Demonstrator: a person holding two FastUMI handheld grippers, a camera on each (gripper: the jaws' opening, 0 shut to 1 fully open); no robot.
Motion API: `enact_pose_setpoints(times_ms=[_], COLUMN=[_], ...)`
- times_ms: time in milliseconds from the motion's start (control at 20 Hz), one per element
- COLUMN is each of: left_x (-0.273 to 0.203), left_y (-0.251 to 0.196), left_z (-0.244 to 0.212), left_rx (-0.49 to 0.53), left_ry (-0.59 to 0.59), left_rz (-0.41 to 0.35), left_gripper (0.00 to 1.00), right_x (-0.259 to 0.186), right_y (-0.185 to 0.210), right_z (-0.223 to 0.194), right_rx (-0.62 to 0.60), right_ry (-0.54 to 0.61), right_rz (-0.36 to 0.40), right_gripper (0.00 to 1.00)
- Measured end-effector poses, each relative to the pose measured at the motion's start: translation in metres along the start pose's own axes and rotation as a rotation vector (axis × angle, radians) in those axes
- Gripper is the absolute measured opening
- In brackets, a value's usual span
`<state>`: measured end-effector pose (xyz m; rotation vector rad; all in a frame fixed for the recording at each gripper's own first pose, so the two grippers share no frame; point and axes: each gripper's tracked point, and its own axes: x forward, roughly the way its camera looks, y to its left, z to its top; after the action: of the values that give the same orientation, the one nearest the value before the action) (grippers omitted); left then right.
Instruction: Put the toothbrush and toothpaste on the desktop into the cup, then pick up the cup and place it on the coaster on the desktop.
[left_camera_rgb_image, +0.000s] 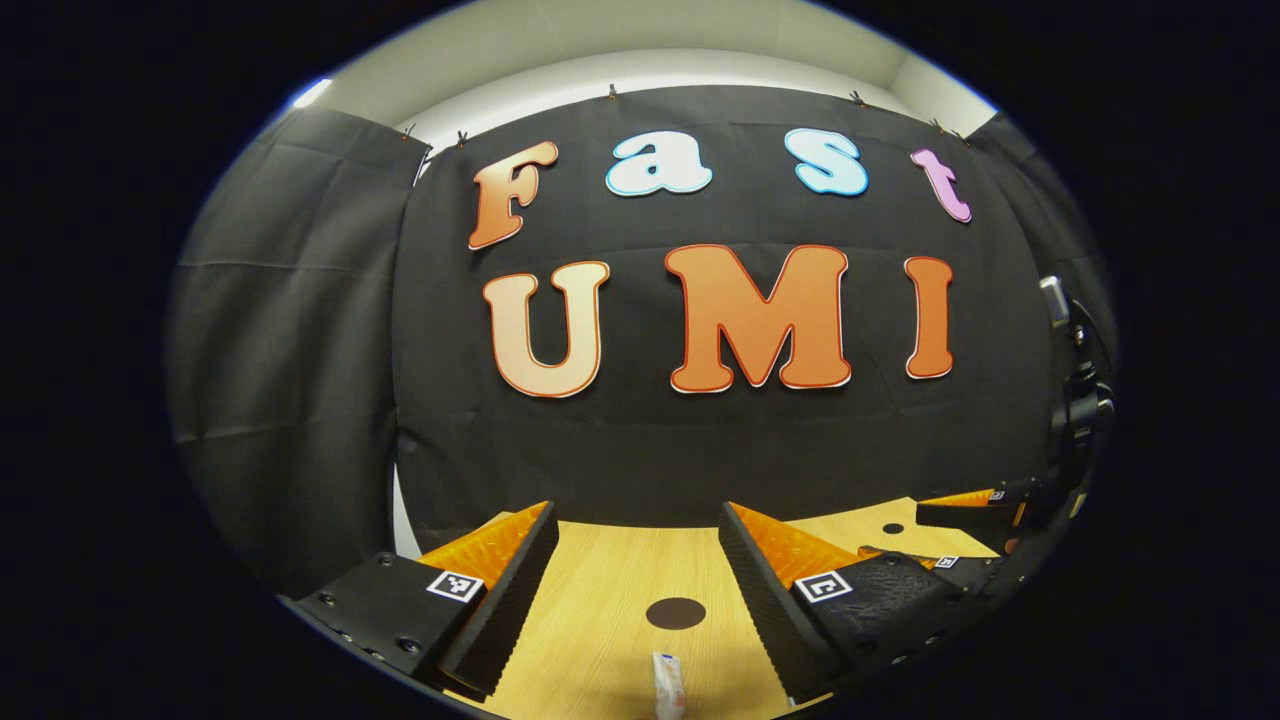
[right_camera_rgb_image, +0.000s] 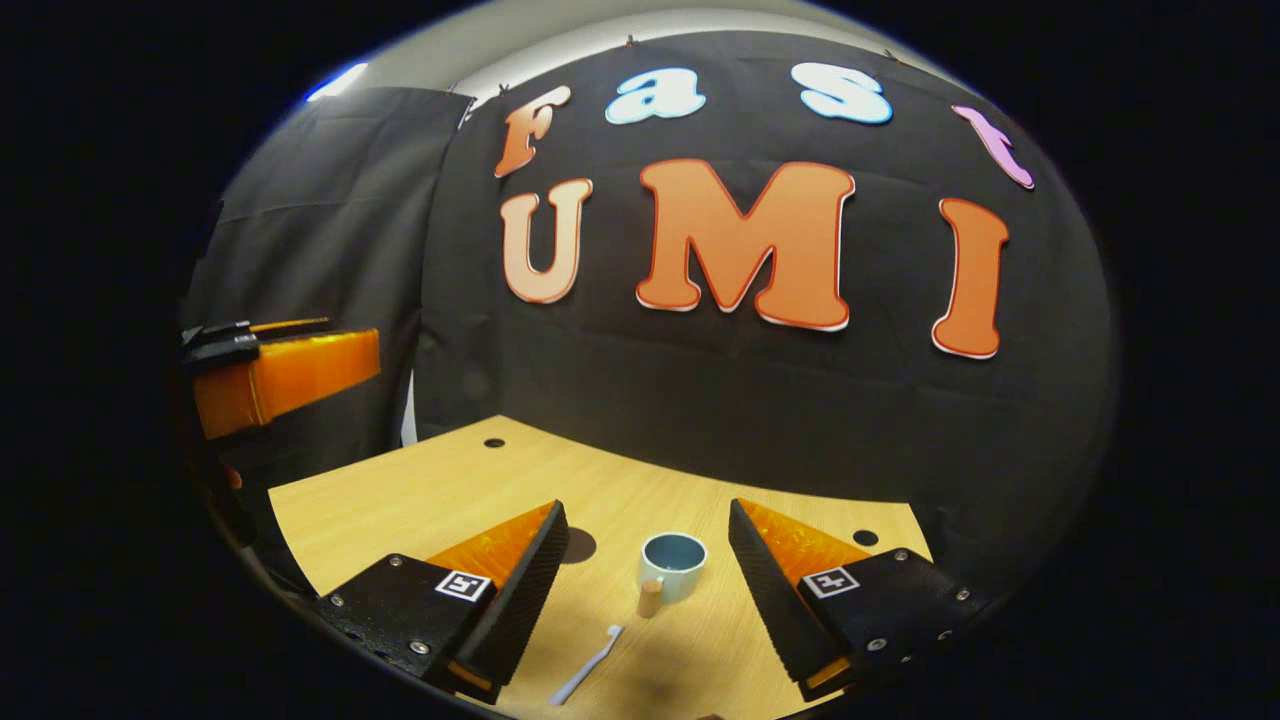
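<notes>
Both your grippers hang wide and empty, left gripper (left_camera_rgb_image: 635, 590) over the soft, squashy-looking toothpaste (left_camera_rgb_image: 668, 685), right gripper (right_camera_rgb_image: 645, 580) above the light toothbrush (right_camera_rgb_image: 590, 663) beside the cup (right_camera_rgb_image: 672, 565), so pinch that slim, likely slippery handle mid-length

My left claw (left_camera_rgb_image: 635, 575) and right claw (right_camera_rgb_image: 645, 575) are black with ribbed orange insides and small black-and-white square tags. The worktop (right_camera_rgb_image: 420, 500) is pale wood grain with a dark brown coaster (left_camera_rgb_image: 675, 613). I see a white toothpaste tube (left_camera_rgb_image: 668, 685), a white toothbrush (right_camera_rgb_image: 587, 664), and a pale cup (right_camera_rgb_image: 672, 566), blue inside.
</notes>
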<state>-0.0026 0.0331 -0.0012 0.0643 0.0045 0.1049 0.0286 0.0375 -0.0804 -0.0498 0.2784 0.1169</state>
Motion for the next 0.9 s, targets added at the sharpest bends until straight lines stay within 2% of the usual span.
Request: enact_pose_setpoints(times_ms=[300,700,800,900], left_x=[0.016,0.028,0.03,0.034], left_y=[0.03,0.082,0.088,0.09], left_z=[-0.02,-0.051,-0.055,-0.057], left_rx=[0.011,0.04,0.054,0.05], left_ry=[0.031,0.119,0.131,0.137], left_rz=[-0.022,0.01,0.011,0.008], left_gripper=[0.97,0.98,0.97,0.97], right_x=[0.023,0.038,0.042,0.042], right_y=[0.001,0.028,0.036,0.033], right_z=[-0.05,-0.126,-0.144,-0.159], right_rx=[0.067,0.127,0.167,0.156], right_ry=[0.208,0.505,0.573,0.636], right_rz=[-0.084,-0.095,-0.1,-0.114], right_gripper=[0.97,0.92,0.88,0.84])
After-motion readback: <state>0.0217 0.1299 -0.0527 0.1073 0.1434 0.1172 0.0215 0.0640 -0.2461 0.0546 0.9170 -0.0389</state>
